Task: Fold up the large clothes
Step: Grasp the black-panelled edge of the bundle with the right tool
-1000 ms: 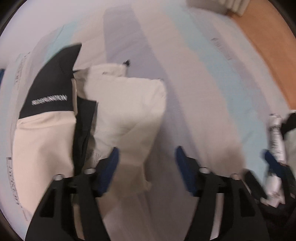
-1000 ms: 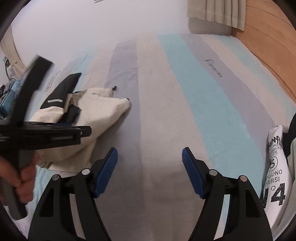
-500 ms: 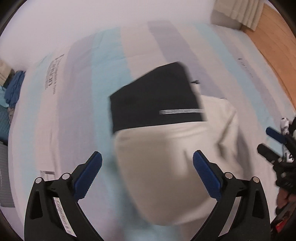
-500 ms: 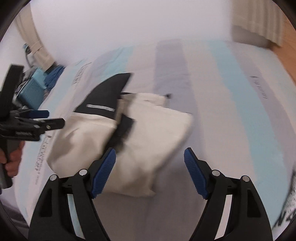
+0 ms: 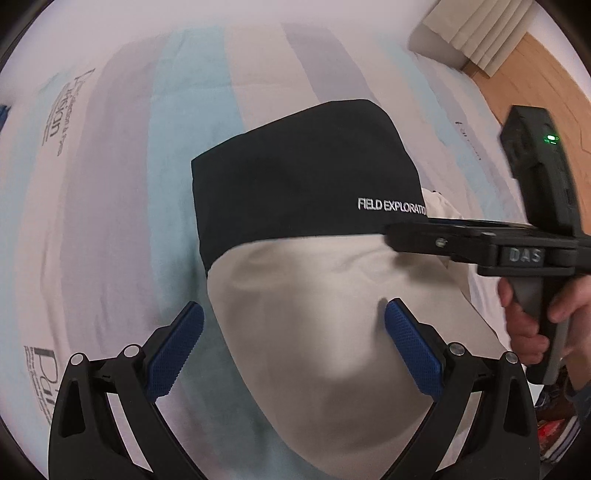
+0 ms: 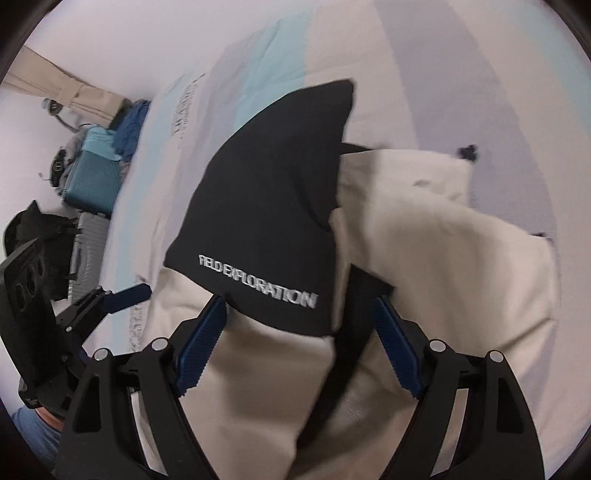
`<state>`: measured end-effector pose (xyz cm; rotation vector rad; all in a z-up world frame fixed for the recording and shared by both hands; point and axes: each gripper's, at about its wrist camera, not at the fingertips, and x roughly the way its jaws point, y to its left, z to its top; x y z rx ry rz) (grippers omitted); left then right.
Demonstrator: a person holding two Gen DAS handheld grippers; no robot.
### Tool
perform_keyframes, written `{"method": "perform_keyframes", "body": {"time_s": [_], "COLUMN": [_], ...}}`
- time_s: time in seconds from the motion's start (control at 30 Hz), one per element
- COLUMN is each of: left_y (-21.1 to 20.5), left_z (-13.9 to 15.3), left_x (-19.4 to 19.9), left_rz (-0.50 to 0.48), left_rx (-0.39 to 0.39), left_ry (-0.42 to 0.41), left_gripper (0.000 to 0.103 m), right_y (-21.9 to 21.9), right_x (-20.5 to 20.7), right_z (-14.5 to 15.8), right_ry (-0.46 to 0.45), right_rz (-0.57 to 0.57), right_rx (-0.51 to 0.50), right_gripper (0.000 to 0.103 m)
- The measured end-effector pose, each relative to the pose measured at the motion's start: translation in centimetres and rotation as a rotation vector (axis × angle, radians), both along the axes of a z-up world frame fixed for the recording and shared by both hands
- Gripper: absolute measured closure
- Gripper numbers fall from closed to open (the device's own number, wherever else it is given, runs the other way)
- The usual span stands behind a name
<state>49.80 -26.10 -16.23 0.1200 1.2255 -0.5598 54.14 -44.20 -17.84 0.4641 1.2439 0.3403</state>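
A folded cream garment (image 5: pixel 332 325) with a black panel (image 5: pixel 303 177) reading "FIELD EXPLORATION" lies on the striped bedsheet (image 5: pixel 122 206). My left gripper (image 5: pixel 293 321) hangs open over the cream part, its blue pads (image 5: pixel 173 350) wide apart and off the cloth. In the right wrist view the same garment (image 6: pixel 461 266) fills the frame. My right gripper (image 6: pixel 299 314) hovers over the lower edge of the black panel (image 6: pixel 273 206). Its jaws are opening, with the cloth seen between them and neither pad pressing on it. A hand (image 5: pixel 532 325) holds the right gripper's handle.
A curtain (image 5: pixel 465 33) and wooden floor (image 5: pixel 543 81) lie beyond the bed's far right corner. Beside the bed's left edge stand a teal suitcase (image 6: pixel 92 177), blue clothes (image 6: pixel 131 125) and a black bag (image 6: pixel 40 236). Bare sheet surrounds the garment.
Both grippers have come over the garment from the right. The left gripper's jaws have widened. The right gripper has swung left and tipped down, so the garment now fills its view.
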Motion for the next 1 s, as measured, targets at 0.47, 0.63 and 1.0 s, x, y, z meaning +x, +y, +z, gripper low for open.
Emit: {"method": "perform_keyframes", "body": {"time_s": [0.47,0.63,1.0], "left_y": [0.5,-0.7,-0.5], "left_z": [0.4,-3.2,-4.0], "left_x": [-14.5,-16.8,-17.9], "left_rz": [-0.089,-0.039,0.128], "left_rx": [0.043,-0.054,0.041], "left_ry": [-0.176,-0.152,-0.328], "left_gripper": [0.007,0.008,0.015], "right_y": [1.5,1.4,0.0], "right_x": [0.7,0.6,-0.7], "right_z": [1.0,0.9,2.1], "right_ry": [0.002,-0.014,-0.066], "right_rz": [0.059,0.035,-0.025], "right_rx": [-0.029,-0.02,0.033], "right_gripper": [0.077,0.08,0.093]}}
